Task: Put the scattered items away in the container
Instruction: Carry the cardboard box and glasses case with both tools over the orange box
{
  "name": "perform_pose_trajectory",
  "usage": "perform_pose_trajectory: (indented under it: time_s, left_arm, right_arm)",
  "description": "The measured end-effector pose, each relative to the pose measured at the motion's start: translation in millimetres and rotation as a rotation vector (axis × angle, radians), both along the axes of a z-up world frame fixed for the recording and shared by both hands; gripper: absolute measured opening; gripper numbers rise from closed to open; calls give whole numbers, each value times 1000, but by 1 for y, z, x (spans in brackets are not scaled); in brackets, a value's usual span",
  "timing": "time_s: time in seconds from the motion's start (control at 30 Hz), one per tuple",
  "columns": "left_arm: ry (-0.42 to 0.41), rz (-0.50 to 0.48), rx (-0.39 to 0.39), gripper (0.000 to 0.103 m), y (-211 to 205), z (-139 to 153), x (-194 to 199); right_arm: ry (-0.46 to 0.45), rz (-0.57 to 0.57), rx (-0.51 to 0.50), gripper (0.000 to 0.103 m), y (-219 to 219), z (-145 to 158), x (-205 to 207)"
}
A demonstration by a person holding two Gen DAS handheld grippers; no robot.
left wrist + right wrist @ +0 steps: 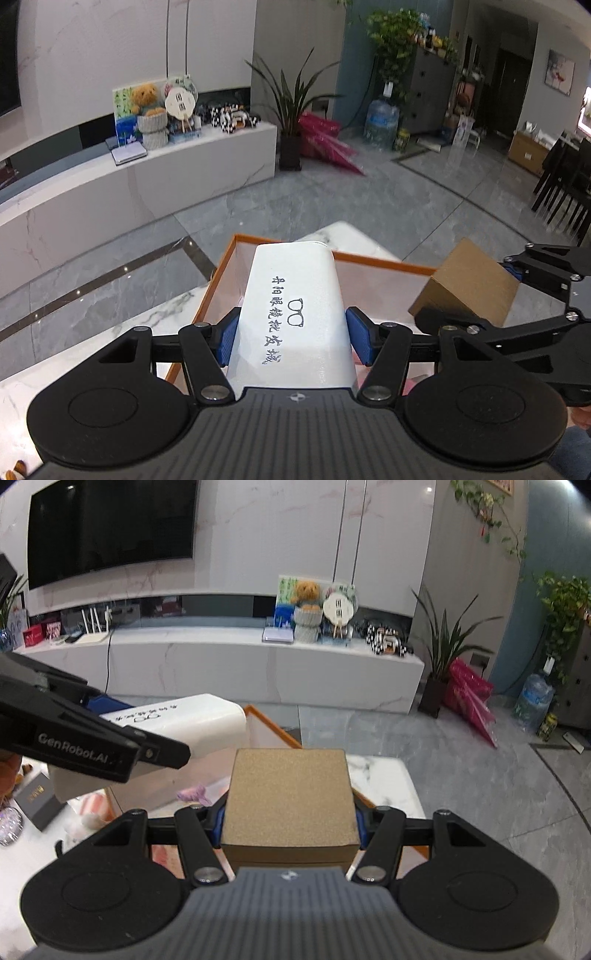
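The left tongs [291, 338] are clamped on a white glasses case [291, 306], their blue pads [229, 338] pressing its two long sides; the case points forward and down, with black printed characters and a small spectacles drawing along its top. The right tongs [290, 818] are clamped on a tan, grainy box [291, 797], the pads mostly hidden behind its side walls. From the left wrist view the box [467, 282] hangs just to the right of the case, tilted. From the right wrist view the case [173, 720] and the left tongs sit to the left, close by.

Below both held things lies the orange-rimmed container [229, 266], open-topped with pale, see-through walls, resting on the white marble surface [92, 347]. The case's far end is over its inside. Inside it a purple thing [192, 794] and something pink and white [92, 806] show, too blurred to name. A dark box [38, 805] lies on the surface left of the container.

Further off are the grey tiled floor [332, 199], a long white cabinet [258, 664] with a teddy bear [307, 590], and a wall television [110, 524].
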State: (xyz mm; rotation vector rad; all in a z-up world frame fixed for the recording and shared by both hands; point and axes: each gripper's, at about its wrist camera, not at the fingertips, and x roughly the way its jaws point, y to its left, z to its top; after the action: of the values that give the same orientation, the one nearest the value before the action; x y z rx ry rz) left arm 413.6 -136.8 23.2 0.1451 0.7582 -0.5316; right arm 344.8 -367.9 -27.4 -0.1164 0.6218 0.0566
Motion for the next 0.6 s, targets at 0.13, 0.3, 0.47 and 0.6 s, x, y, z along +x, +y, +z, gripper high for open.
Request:
perform_pose_trajectory:
  time_s: [0.13,0.3,0.47,0.6]
  left_arm:
    - [11,-8,37,69,-2,-13,11]
    - [15,-21,67,69,-8,-23,20]
    - [23,-38,93,69,-18,-34,29]
    - [9,-49,145,69,-26,-43,34]
  right_arm:
    - [31,1,-8,62,-2,-13,13]
    - [65,7,-20,62,-4,-24,30]
    - [102,17,-18,62,-3,-34,47]
    - [129,21,-8,62,-2,-41,59]
